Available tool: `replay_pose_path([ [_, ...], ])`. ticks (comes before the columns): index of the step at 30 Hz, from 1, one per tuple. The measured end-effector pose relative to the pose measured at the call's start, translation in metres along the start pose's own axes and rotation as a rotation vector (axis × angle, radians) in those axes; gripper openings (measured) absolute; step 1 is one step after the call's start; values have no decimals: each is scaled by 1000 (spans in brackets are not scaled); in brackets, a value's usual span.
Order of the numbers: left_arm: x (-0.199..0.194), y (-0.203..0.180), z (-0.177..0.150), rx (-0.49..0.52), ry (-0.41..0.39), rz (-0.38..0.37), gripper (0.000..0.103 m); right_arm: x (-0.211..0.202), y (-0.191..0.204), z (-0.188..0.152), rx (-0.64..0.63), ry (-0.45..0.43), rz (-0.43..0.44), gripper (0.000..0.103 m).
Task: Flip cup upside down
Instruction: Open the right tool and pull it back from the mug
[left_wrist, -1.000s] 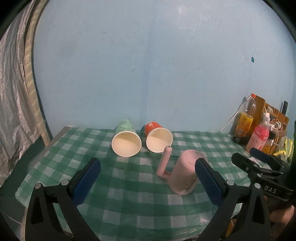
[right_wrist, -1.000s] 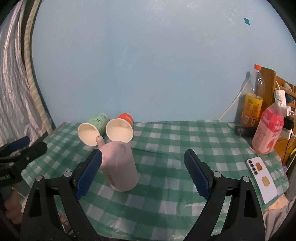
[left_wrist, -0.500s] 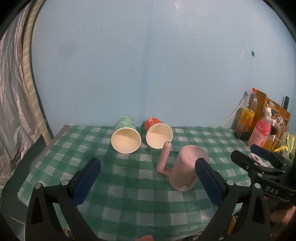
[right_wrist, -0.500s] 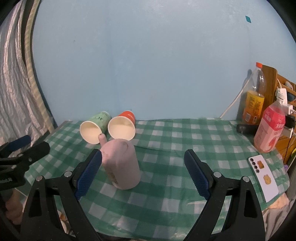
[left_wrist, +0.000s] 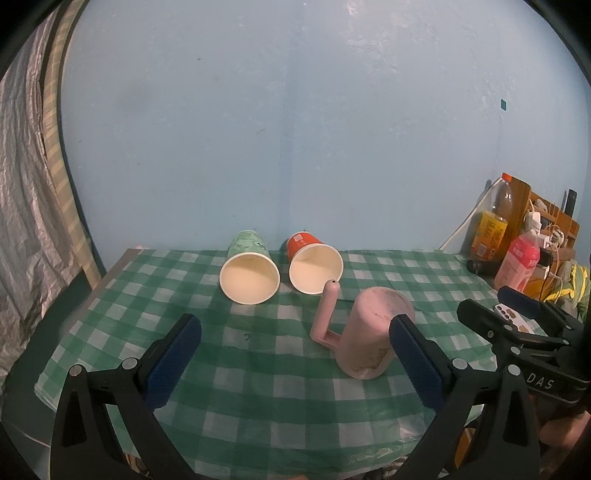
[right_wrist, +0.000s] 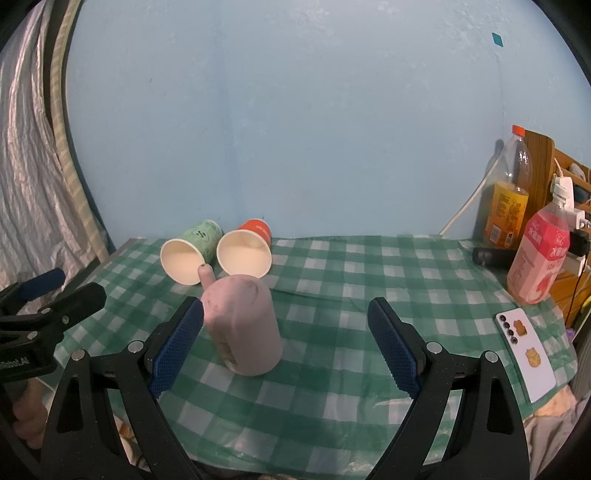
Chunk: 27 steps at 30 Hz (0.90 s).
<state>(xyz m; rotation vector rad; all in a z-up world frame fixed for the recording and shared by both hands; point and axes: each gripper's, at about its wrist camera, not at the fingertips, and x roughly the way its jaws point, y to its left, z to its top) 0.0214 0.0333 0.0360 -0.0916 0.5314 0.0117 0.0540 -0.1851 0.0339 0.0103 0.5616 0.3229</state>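
Cup (left_wrist: 373, 332) stands inverted; right gripper (left_wrist: 517, 314) reads "DAS"

We hold our left gripper (left_wrist: 293, 349) level at the near edge of the table (left_wrist: 258, 402), its blue-padded fingers (left_wrist: 173, 354) spread wide with nothing between them. Our right gripper (right_wrist: 286, 341) sits just as low at the same near edge, its fingers (right_wrist: 393, 352) equally far apart and gripping nothing. Each gripper shows at the side of the other's view, the left one black with a blue pad tip, with part of a hand (right_wrist: 26, 417) below it.
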Motion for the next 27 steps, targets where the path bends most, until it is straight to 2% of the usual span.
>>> replay_pose_path([
  [27,0,-5,-4,-10,13,-7,103,2,3,-2,-5,8,7,89],
])
